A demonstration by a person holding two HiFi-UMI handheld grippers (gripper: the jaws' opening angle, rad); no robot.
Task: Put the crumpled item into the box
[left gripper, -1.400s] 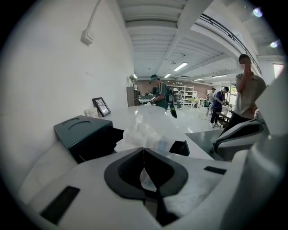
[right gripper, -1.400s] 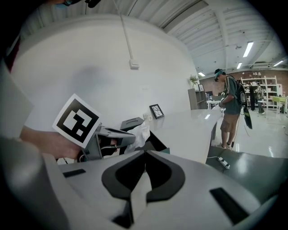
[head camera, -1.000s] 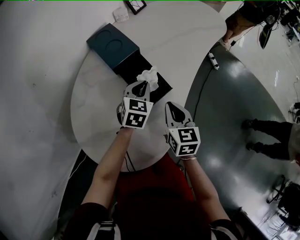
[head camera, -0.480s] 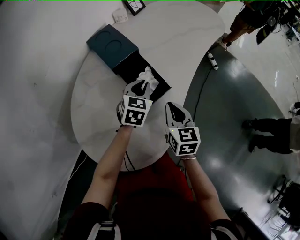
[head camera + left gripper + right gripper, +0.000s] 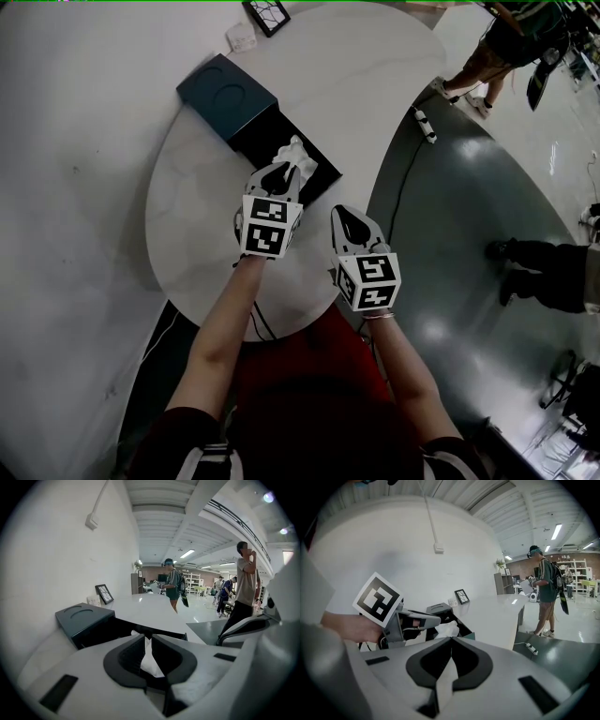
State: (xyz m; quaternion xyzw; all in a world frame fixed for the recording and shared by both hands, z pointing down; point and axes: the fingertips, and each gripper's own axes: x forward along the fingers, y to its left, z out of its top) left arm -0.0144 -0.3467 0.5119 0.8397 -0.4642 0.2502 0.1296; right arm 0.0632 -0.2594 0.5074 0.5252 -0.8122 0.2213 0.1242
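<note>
The crumpled white paper [image 5: 296,153] hangs over the open black box [image 5: 263,131], whose dark teal lid [image 5: 223,88] lies at its far end. My left gripper [image 5: 284,171] is shut on the crumpled paper; in the left gripper view the paper [image 5: 151,660] is pinched between the jaws [image 5: 147,637] just before the box [image 5: 105,631]. My right gripper [image 5: 348,217] hovers beside it to the right, near the table's edge, shut with nothing in it [image 5: 450,641]. The right gripper view shows the left gripper [image 5: 410,620] and the paper [image 5: 448,629] above the box.
The box sits on a rounded white table [image 5: 187,216]. A framed picture [image 5: 267,11] and a small white item [image 5: 241,36] stand at the far edge. A power strip [image 5: 427,124] lies on the grey floor to the right, where people [image 5: 497,47] stand.
My left gripper has edged slightly forward with the paper, farther over the box. The right gripper has stayed put. A person at the far right has walked on.
</note>
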